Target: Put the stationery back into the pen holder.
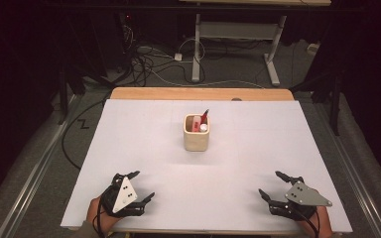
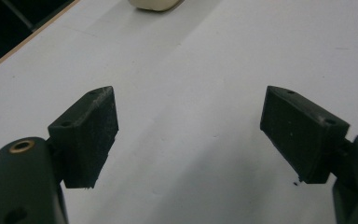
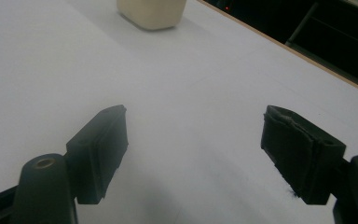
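Both grippers are sitting low at the near edge of the white table [image 1: 144, 148], one toward each near corner. The left gripper [image 1: 140, 186] is resting by the near left corner, its jaws spread wide with nothing between them; in the left gripper view [image 2: 189, 135] bare white tabletop is showing through the gap. The right gripper [image 1: 273, 184] is mirroring it by the near right corner, jaws likewise released and holding nothing, and the right gripper view [image 3: 193, 149] is showing the same clear gap over the surface. A hand [image 1: 95, 210] is gripping the left tool from the near edge, and a grey three-cornered plate is riding on top of each gripper.

Out in the middle of the table, slightly toward the far edge, a cream cup [image 1: 197, 133] is standing upright, well apart from both grippers. A red pen [image 1: 205, 116] is leaning out of it toward the far right, with something pink [image 1: 195, 124] and a small white item [image 1: 204, 128] tucked in beside it. The cup's base is peeking in at the top of both gripper views [image 2: 156, 4] [image 3: 151, 13].
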### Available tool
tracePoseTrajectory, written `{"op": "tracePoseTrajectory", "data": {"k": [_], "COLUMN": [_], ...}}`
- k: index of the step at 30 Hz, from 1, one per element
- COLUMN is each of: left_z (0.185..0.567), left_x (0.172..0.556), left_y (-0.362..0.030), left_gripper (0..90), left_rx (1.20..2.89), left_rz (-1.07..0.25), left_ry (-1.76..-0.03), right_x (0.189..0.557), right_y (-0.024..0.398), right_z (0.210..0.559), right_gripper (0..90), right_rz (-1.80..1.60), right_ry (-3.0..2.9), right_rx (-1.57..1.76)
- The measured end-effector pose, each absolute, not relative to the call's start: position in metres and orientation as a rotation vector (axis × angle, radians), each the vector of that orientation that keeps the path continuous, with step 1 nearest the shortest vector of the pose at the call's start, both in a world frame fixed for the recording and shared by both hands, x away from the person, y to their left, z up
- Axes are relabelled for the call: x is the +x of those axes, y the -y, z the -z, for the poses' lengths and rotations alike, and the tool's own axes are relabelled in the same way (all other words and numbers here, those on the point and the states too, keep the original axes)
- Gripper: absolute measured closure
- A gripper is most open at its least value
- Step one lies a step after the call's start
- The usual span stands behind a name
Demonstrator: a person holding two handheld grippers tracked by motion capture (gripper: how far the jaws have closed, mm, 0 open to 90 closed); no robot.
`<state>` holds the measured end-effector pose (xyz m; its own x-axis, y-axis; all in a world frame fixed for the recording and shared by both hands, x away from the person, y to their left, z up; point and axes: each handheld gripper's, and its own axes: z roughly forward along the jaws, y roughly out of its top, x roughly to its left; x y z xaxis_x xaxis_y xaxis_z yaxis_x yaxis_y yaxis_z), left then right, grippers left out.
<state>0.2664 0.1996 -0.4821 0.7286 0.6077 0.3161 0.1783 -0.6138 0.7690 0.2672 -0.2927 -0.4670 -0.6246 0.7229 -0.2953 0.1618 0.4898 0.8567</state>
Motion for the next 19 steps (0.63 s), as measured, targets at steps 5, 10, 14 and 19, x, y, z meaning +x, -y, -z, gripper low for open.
{"op": "tracePoseTrajectory", "data": {"k": [5, 10, 14, 19], "left_z": [0.483, 0.4828, 0.4838, 0.4839], "left_x": [0.2671, 0.2677, 0.2688, 0.2689], "left_y": [-0.1988, -0.199, -0.1999, -0.2008], "left_gripper": [18.4, 18.4, 18.4, 18.4], "left_rx": [2.187, 2.183, 2.19, 2.187], "left_rz": [-0.733, -0.735, -0.732, -0.735], "left_ry": [-0.589, -0.594, -0.599, -0.61], "right_x": [0.2665, 0.2671, 0.2683, 0.271], "right_y": [0.2921, 0.2921, 0.2914, 0.2914], "right_z": [0.4669, 0.4671, 0.4678, 0.4683], "right_gripper": [22.8, 22.8, 22.9, 22.9], "right_rz": [-1.101, -1.108, -1.109, -1.117], "right_ry": [-2.083, -2.088, -2.097, -2.101], "right_rx": [0.717, 0.715, 0.715, 0.716]}}
